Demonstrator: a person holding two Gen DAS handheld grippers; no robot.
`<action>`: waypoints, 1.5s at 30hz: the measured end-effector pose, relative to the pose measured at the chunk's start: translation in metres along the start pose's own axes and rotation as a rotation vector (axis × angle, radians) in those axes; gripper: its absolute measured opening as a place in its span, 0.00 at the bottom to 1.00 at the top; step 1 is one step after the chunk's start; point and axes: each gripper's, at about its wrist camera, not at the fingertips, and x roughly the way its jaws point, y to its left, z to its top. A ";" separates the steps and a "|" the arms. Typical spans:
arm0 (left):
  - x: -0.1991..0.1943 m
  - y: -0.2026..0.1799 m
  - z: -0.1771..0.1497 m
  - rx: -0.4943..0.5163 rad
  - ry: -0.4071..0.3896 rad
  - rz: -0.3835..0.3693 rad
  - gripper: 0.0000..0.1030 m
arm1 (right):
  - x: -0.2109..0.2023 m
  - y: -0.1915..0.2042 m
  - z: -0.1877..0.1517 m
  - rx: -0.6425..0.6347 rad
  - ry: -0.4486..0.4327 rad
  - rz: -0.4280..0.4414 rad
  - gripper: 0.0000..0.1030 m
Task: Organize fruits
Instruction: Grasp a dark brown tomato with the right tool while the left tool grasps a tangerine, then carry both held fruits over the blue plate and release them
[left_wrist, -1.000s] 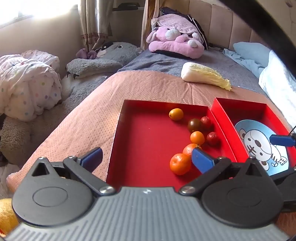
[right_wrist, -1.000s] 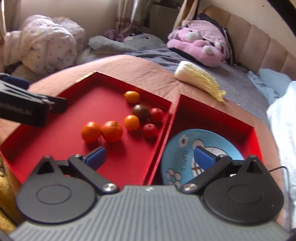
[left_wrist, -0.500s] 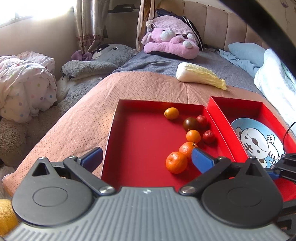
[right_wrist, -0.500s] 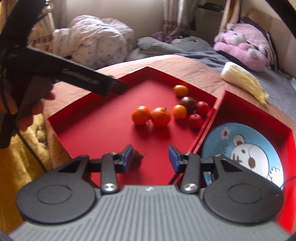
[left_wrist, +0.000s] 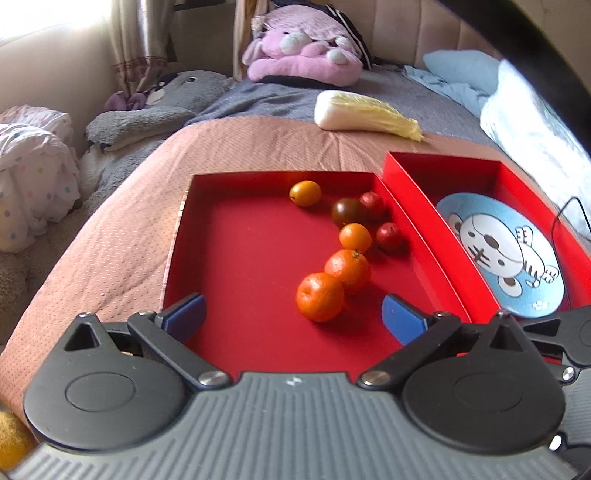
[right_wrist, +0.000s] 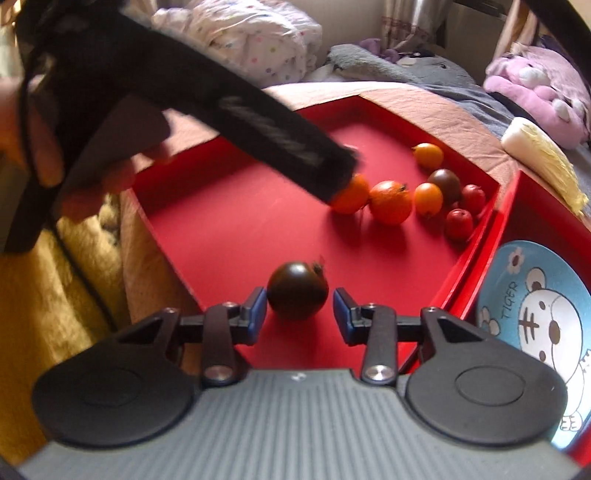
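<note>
Right gripper (right_wrist: 298, 315) parted, fingers either side of dark tomato (right_wrist: 297, 290) on near floor of red tray (left_wrist: 236, 258); contact unclear, not yet clamped. Left gripper (left_wrist: 291, 315) wide open, empty, aimed at nearest orange (left_wrist: 320, 297). Remaining fruit clustered toward tray's far right corner. Blue plate (right_wrist: 535, 317) in adjoining red box, bare. Step judged: pick-up of tomato. Next needed: close, lift, carry to plate.

Two trays side by side on the bed (left_wrist: 122, 251): fruits (left_wrist: 347, 269) clustered toward the right wall of the left tray (left_wrist: 177, 254), a plate (left_wrist: 517, 295) in the right tray (left_wrist: 406, 177), a cabbage (left_wrist: 365, 115) behind both.
</note>
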 end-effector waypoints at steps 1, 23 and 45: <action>0.004 -0.002 0.000 0.010 0.001 -0.010 1.00 | 0.001 0.000 -0.001 -0.001 -0.003 0.000 0.39; 0.076 -0.009 0.010 0.049 0.130 -0.036 0.45 | -0.008 -0.012 0.001 0.080 -0.024 0.000 0.35; 0.027 0.002 0.004 -0.050 0.117 0.040 0.40 | -0.019 -0.006 0.003 0.036 -0.023 -0.062 0.33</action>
